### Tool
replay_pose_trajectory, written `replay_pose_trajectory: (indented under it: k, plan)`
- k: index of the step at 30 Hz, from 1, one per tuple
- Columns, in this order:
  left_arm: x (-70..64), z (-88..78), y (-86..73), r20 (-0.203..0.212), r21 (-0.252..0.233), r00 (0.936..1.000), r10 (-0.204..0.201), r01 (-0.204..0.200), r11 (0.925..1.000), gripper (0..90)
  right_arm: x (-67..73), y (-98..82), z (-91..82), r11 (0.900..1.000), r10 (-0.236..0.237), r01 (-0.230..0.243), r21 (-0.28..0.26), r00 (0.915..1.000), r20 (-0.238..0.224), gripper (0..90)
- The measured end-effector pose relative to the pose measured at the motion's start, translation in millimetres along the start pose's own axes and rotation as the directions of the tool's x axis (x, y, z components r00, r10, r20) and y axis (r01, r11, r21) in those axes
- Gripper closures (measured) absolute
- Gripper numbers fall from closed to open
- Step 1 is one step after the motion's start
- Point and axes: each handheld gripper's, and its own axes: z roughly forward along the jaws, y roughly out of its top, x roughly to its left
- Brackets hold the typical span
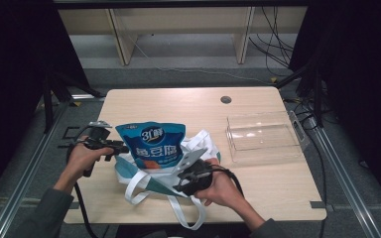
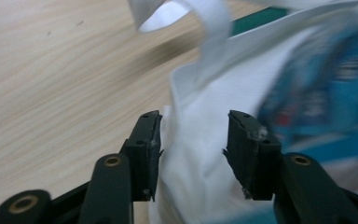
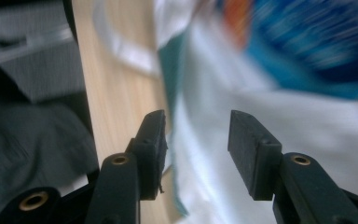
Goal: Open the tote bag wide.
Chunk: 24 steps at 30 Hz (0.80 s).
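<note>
A white tote bag (image 1: 178, 173) with teal trim lies on the near middle of the table (image 1: 258, 188), and a blue snack pouch (image 1: 152, 144) stands partly in its mouth, its printed face turned toward the person. The bag's white straps (image 1: 134, 191) loop out over the tabletop toward the near edge. The left gripper (image 1: 116, 148) sits at the bag's left side, just beside the pouch, held in the person's left hand (image 1: 82, 157). In the left gripper view its jaws stand about half apart, with white bag cloth (image 2: 196, 154) lying in the gap between them; the cloth brushes the left pad (image 2: 149, 149), but the pads do not clamp it. The pouch (image 2: 326, 93) shows blurred to the right of those jaws, and a strap (image 2: 205, 28) curls above them. The right gripper (image 1: 186, 173) rests at the bag's near right side, held in the right hand (image 1: 218, 186). In the right gripper view its jaws are also about half apart, white cloth (image 3: 200, 158) behind the gap, nothing pinched; the pouch (image 3: 317, 42) is a blue blur above. Farther right on the table, well apart from the bag, lies a clear plastic tray (image 1: 263, 136). A small round grommet (image 1: 225, 99) sits near the table's far edge.
</note>
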Motion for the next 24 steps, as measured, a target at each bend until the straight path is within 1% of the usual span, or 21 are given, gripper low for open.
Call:
replay_pose_trajectory:
  k: [1,2,3,5,6,7,8,9,10,11,12,13,14,15,16,17,18,20,21,22,24]
  plan:
    - [-4.9,-6.9,-2.2,-0.011,-0.006,0.9999,0.002,-0.003,1.0,54.0,-4.8,0.8,-8.8,0.999,0.013,-0.012,-0.031,0.9995,0.027,56.7]
    - [-9.0,-12.7,-4.6,-0.014,-0.009,0.9998,0.016,-0.017,0.9998,53.7,-10.7,1.8,-17.8,0.998,0.041,-0.039,-0.04,0.9977,0.053,56.7]
    - [-13.0,-17.9,-7.4,-0.007,-0.007,0.9997,0.025,-0.025,0.9997,53.5,-17.9,2.1,-22.0,0.998,0.042,-0.037,-0.057,0.9951,0.09,56.7]
    - [-22.0,-26.1,-13.4,0.002,-0.009,0.9994,0.035,-0.035,0.9994,54.4,-26.9,0.8,-29.0,0.995,0.088,-0.076,-0.071,0.9817,0.169,56.8]
    - [-25.6,-29.4,-15.4,0.001,-0.009,0.9987,0.052,-0.052,0.9986,54.1,-32.3,-0.3,-30.3,0.995,0.079,-0.066,-0.072,0.9772,0.197,56.7]
    - [-30.2,-32.2,-17.5,0.006,-0.013,0.9986,0.053,-0.053,0.9985,54.1,-36.9,-1.4,-31.0,0.995,0.088,-0.075,-0.063,0.9713,0.221,56.7]
    - [-35.1,-34.5,-18.6,0.01,-0.023,0.9974,0.071,-0.071,0.9972,54.0,-41.6,-2.4,-30.4,0.995,0.097,-0.085,-0.061,0.9676,0.233,56.6]
    - [-40.7,-35.7,-19.5,0.026,-0.037,0.9968,0.076,-0.075,0.9965,53.8,-44.9,-3.0,-29.5,0.993,0.112,-0.101,-0.053,0.9612,0.252,56.4]
    - [-45.6,-36.7,-20.3,0.03,-0.042,0.995,0.095,-0.093,0.9947,53.8,-48.6,-2.9,-28.5,0.994,0.106,-0.101,-0.033,0.9602,0.258,56.4]
    - [-51.8,-35.5,-21.2,0.05,-0.051,0.9926,0.111,-0.108,0.9928,53.4,-52.4,-3.2,-24.3,0.996,0.084,-0.079,-0.032,0.9624,0.258,56.4]
    - [-56.4,-34.4,-21.6,0.055,-0.053,0.9931,0.103,-0.1,0.9935,52.8,-56.5,-2.7,-21.1,0.997,0.08,-0.079,-0.016,0.9614,0.263,56.9]
    - [-61.5,-32.1,-21.4,0.065,-0.065,0.9903,0.123,-0.118,0.9908,52.8,-57.8,-2.4,-17.6,0.996,0.089,-0.088,-0.015,0.9614,0.261,58.0]
    - [-67.2,-27.5,-20.7,0.086,-0.079,0.9864,0.14,-0.133,0.9879,53.0,-60.7,-1.8,-13.8,0.997,0.08,-0.08,-0.01,0.9625,0.259,61.7]
    - [-70.6,-24.4,-20.5,0.088,-0.087,0.9863,0.14,-0.132,0.9874,54.8,-62.8,-0.6,-10.2,0.996,0.081,-0.084,0.003,0.9677,0.239,68.7]
    - [-72.9,-19.8,-19.8,0.102,-0.095,0.9847,0.142,-0.132,0.9867,56.4,-64.8,-0.3,-7.8,0.998,0.06,-0.064,0.006,0.9705,0.233,72.0]
    - [-75.5,-12.8,-20.0,0.119,-0.09,0.985,0.125,-0.114,0.9893,59.2,-66.6,0.8,-5.3,0.998,0.061,-0.066,0.012,0.9703,0.234,77.2]
    - [-76.2,-7.8,-20.4,0.126,-0.085,0.9839,0.127,-0.116,0.9896,63.4,-70.3,1.3,-2.9,0.999,0.041,-0.048,0.024,0.9717,0.233,81.9]
    - [-77.1,6.2,-23.6,0.104,-0.055,0.9841,0.144,-0.139,0.9888,71.9,-73.7,2.2,-1.6,0.999,0.046,-0.051,0.014,0.9696,0.24,89.3]
    - [-75.8,14.0,-26.4,0.113,-0.031,0.9831,0.144,-0.141,0.9895,76.6,-76.5,2.6,-2.1,0.998,0.051,-0.056,0.012,0.9677,0.247,89.7]
    - [-72.7,21.5,-30.4,0.111,0.001,0.9826,0.149,-0.15,0.9887,80.0,-78.3,2.3,-1.7,0.998,0.062,-0.062,-0.009,0.9616,0.267,89.9]
    - [-68.1,29.7,-36.4,0.101,0.066,0.9773,0.186,-0.194,0.9788,86.6,-80.8,1.8,-2.4,0.998,0.055,-0.054,-0.011,0.9527,0.299,90.0]
